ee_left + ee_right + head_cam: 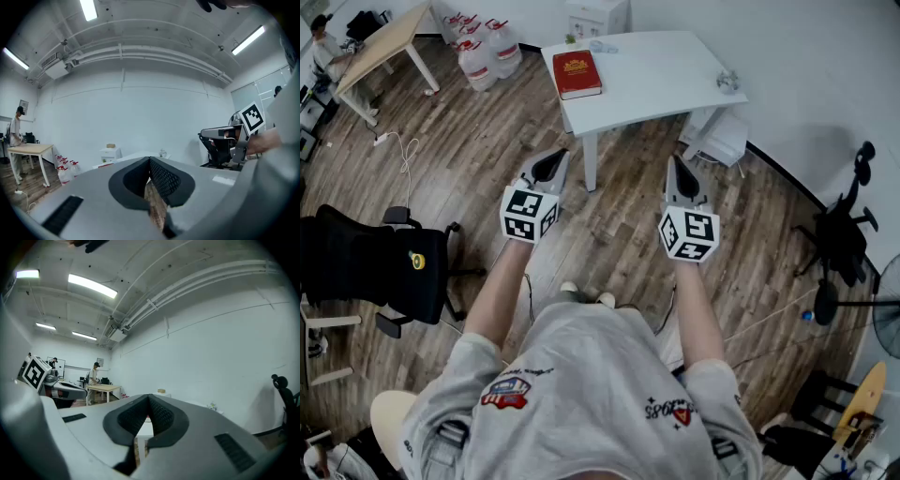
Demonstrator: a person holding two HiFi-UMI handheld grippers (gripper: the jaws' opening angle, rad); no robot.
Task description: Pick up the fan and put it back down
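Observation:
The fan stands at the far right edge of the head view: a round black grille (889,314) on a pole over a dark base (825,302). It is well off to the right of both grippers. My left gripper (548,167) and right gripper (680,173) are held side by side over the wooden floor, pointing toward a white table. In the left gripper view the left gripper's (150,161) jaws meet at the tip with nothing between them. The right gripper (149,399) in its own view is shut and empty too. Neither gripper view shows the fan.
The white table (675,75) ahead carries a red book (577,73). Water bottles (483,47) and a wooden table (384,42) with a person beside it stand at the back left. One black office chair (384,262) is left, another black chair (844,234) right.

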